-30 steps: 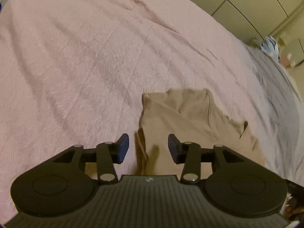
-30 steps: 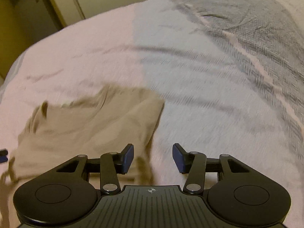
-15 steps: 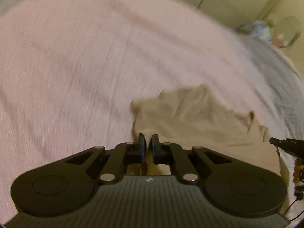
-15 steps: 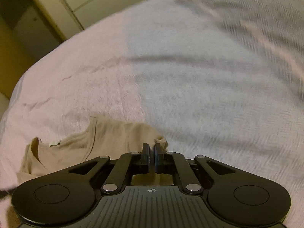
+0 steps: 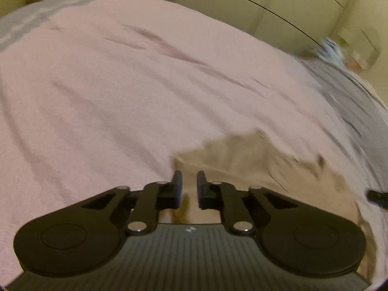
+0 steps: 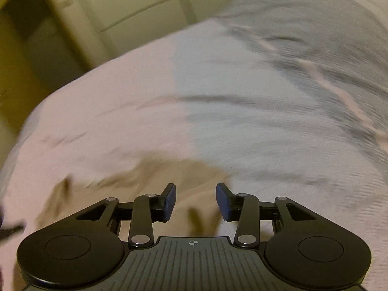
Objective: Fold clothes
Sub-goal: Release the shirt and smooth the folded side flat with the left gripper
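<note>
Both grippers, left & right, now have jaws apart, empty; 0.5 s ago they were pinched shut. Bedspread lies ahead, tan shirt just under my fingertips: released, fold step prob. done.

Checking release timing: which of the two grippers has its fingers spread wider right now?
The right gripper: its blue pads stand well apart over the tan garment, while the left gripper shows only a narrow gap.
</note>
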The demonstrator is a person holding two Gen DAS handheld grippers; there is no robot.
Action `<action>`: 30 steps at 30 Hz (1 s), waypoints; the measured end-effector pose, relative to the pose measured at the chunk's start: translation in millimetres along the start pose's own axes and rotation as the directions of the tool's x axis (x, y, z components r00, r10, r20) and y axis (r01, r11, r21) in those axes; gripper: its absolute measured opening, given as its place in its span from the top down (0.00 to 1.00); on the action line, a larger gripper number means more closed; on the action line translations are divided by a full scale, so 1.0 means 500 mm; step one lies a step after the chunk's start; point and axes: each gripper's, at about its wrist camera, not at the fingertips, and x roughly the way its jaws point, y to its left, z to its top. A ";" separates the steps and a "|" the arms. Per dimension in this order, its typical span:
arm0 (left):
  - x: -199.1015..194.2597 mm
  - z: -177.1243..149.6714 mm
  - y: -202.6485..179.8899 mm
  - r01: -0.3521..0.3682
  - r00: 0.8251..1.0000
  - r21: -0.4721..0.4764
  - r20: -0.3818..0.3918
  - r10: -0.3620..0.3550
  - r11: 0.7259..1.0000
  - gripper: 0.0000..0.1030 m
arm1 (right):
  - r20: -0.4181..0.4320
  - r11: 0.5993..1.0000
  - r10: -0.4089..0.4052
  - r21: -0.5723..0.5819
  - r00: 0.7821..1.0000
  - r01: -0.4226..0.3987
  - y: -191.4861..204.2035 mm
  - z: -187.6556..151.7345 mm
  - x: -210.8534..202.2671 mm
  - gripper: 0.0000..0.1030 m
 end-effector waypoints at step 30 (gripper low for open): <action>-0.282 -0.332 -0.009 0.059 0.968 -0.007 -0.246 -0.059 0.998 0.89 | -0.230 0.972 -0.231 -0.085 0.945 0.217 0.092 -0.376 -0.311 0.59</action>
